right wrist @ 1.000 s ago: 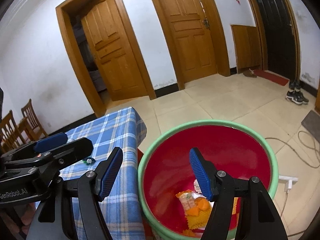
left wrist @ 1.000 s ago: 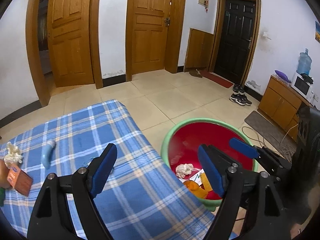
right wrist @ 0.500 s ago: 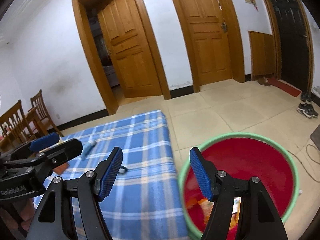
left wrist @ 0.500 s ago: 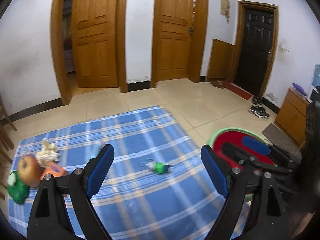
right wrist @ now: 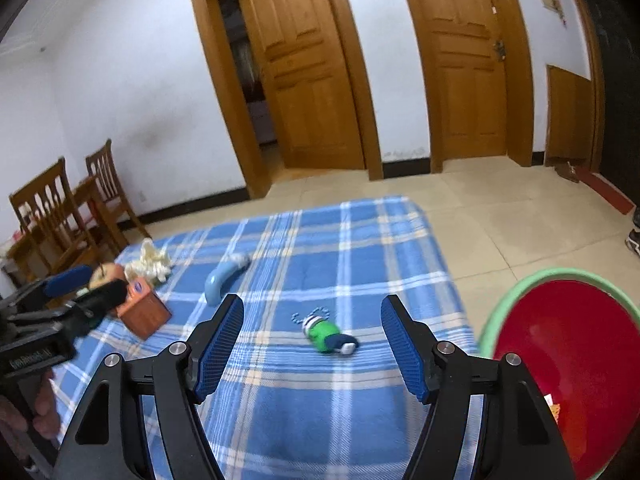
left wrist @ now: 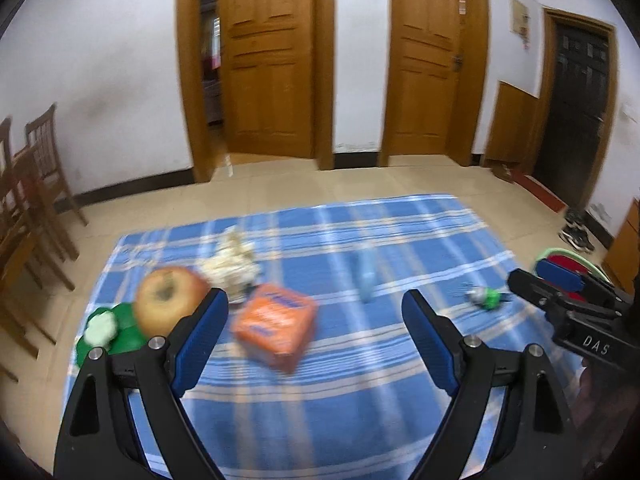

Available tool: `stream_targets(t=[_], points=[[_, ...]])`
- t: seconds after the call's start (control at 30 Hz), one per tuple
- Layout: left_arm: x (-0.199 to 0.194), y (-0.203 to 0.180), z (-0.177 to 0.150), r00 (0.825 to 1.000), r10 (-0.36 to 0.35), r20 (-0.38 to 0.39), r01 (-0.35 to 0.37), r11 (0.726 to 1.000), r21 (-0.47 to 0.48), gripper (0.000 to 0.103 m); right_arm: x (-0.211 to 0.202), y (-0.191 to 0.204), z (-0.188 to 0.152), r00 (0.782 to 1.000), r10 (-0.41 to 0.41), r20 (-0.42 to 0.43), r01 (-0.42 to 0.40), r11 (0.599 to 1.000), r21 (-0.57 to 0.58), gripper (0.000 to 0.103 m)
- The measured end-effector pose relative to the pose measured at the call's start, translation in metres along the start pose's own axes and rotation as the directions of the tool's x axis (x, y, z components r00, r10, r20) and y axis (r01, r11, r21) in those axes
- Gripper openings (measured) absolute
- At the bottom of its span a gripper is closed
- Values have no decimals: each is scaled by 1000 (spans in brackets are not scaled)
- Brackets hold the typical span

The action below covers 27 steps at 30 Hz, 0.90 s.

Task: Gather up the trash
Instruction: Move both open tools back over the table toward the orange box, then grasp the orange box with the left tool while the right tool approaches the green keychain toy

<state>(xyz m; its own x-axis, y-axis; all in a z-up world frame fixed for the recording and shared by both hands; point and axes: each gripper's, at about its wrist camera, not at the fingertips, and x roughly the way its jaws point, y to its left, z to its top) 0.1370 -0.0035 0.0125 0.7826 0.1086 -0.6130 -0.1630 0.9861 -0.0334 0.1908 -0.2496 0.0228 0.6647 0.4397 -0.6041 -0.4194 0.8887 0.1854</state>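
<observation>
While blur smears the orange packet (left wrist: pixel 275 325), both tongs (left wrist: pixel 316 336) (right wrist: pixel 313 346) gape empty, basin (right wrist: pixel 516 292) cut off

"DAS" on right gripper (left wrist: pixel 576 312) body; other print unreadable.

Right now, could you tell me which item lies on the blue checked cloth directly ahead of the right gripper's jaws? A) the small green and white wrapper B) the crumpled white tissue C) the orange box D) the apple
A: in the right wrist view the small green and white wrapper lies on the blue checked cloth straight ahead between the open jaws of the right gripper, while the orange box sits far to the left.
</observation>
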Motion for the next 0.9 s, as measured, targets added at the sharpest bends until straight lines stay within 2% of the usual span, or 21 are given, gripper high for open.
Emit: stream_targets(t=[0.17, 0.4, 0.47, 0.63, 0.7, 0.73, 0.9], points=[[21, 31, -5, 998, 28, -57, -32, 998, -62, 89, 13, 9, -1, 999, -26, -18, 26, 999, -29, 73], [40, 29, -18, 997, -23, -77, 19, 999, -51, 89, 14, -2, -3, 999, -23, -24, 24, 999, 22, 75], [47, 27, -21, 994, -32, -107, 27, 999, -46, 89, 15, -4, -2, 999, -21, -29, 22, 999, 34, 75], [60, 33, -21, 984, -78, -159, 61, 992, -110, 88, 15, -3, -2, 999, -20, -44, 22, 999, 29, 75], [63, 36, -22, 982, -79, -169, 58, 990, -126, 74, 15, -3, -2, 999, -21, -49, 22, 999, 27, 75], [63, 37, -22, 982, -79, -170, 56, 989, -136, 55, 16, -3, -2, 999, -21, -50, 22, 999, 28, 75], [53, 39, -24, 988, -80, -135, 61, 988, -142, 55, 18, -5, -3, 998, -18, -63, 20, 999, 40, 76]])
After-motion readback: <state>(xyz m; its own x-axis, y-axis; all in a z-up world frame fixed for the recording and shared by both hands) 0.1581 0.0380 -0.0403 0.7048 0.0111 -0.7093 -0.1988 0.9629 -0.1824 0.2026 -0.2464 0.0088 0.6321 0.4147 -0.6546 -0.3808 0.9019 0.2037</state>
